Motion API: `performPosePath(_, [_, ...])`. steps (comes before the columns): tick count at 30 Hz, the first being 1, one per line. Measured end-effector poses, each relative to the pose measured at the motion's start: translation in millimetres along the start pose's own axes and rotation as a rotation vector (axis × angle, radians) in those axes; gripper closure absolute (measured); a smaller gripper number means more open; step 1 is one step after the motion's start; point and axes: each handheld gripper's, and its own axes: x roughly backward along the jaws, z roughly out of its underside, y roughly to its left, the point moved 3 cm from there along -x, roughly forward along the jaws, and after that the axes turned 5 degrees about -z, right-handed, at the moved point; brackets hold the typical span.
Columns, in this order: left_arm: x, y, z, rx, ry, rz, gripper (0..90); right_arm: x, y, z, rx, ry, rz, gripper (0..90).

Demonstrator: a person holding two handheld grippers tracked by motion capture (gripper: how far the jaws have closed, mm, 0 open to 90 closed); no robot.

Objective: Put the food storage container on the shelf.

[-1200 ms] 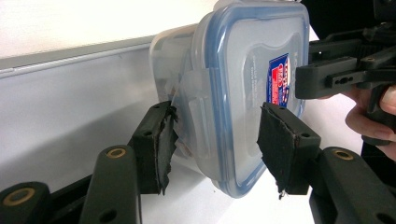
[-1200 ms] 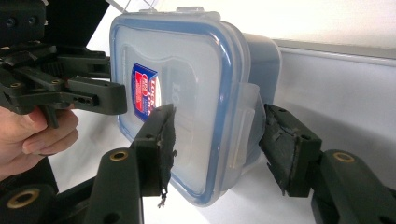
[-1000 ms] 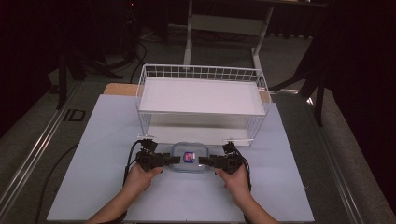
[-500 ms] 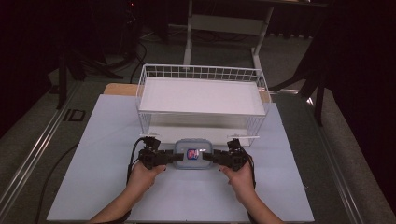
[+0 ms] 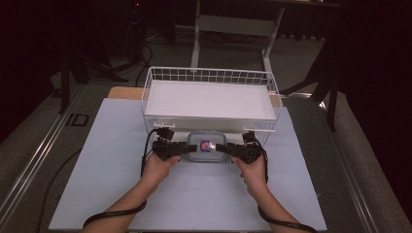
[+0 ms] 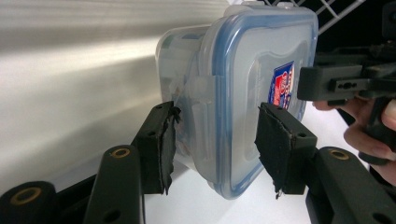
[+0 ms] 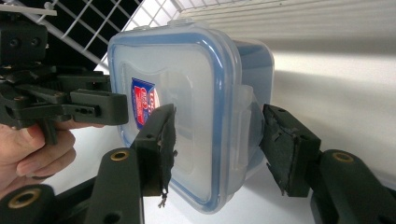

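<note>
- Container (image 5: 207,146), a clear plastic box with a blue-rimmed snap lid and a red-and-blue label, sits between the two grippers at mid-table, just in front of the wire basket (image 5: 210,76).
- Compared with a second ago, box and both hands appear slightly farther up the high view, nearer the basket's front wall; the grip on each end looks unchanged.
- Left gripper (image 5: 186,149) is clamped on the box's left end: in the left gripper view its pads (image 6: 164,140) press either side of the lid latch, one on the body, one on the lid face.
- Right gripper (image 5: 224,150) is clamped on the opposite end: in the right gripper view one pad (image 7: 163,135) lies on the lid, the other behind the side latch.
- Box appears tilted in both gripper views, its lid turned toward the cameras; whether it touches the table (image 5: 111,160) cannot be told.
- Contents of the box are hard to read through the cloudy wall; pale shapes show inside in the left gripper view.
- Basket holds a flat white liner (image 5: 209,102) across its floor.
</note>
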Motion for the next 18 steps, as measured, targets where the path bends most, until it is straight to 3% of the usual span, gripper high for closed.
performPosePath(2, [-3.1, 2.7, 0.3, 0.019, 0.002, -0.003, 49.3, -3.4, -3.2, -0.9, -0.004, -0.002, 0.002, 46.4])
performPosePath(7, [-9.8, 10.3, -0.6, 0.011, 0.008, -0.004, 49.2, -9.2, -7.5, -1.4, -0.011, 0.009, 0.019, 46.3])
performPosePath(9, [-12.7, 12.4, -2.6, 0.016, 0.003, -0.007, 48.8, -12.0, -10.4, -0.8, -0.038, 0.01, 0.023, 46.3])
performPosePath(14, [-16.3, 15.6, -4.4, 0.031, -0.02, 0.007, 48.6, -15.7, -15.9, -3.5, -0.023, -0.004, 0.029, 46.2])
performPosePath(15, [-16.2, 16.4, -5.2, 0.014, -0.028, 0.002, 48.6, -16.1, -16.9, -4.4, -0.032, -0.007, 0.026, 46.2])
performPosePath(18, [-17.4, 17.7, -7.6, 0.017, -0.034, 0.002, 48.6, -16.8, -16.9, -6.2, -0.023, -0.009, 0.03, 46.0])
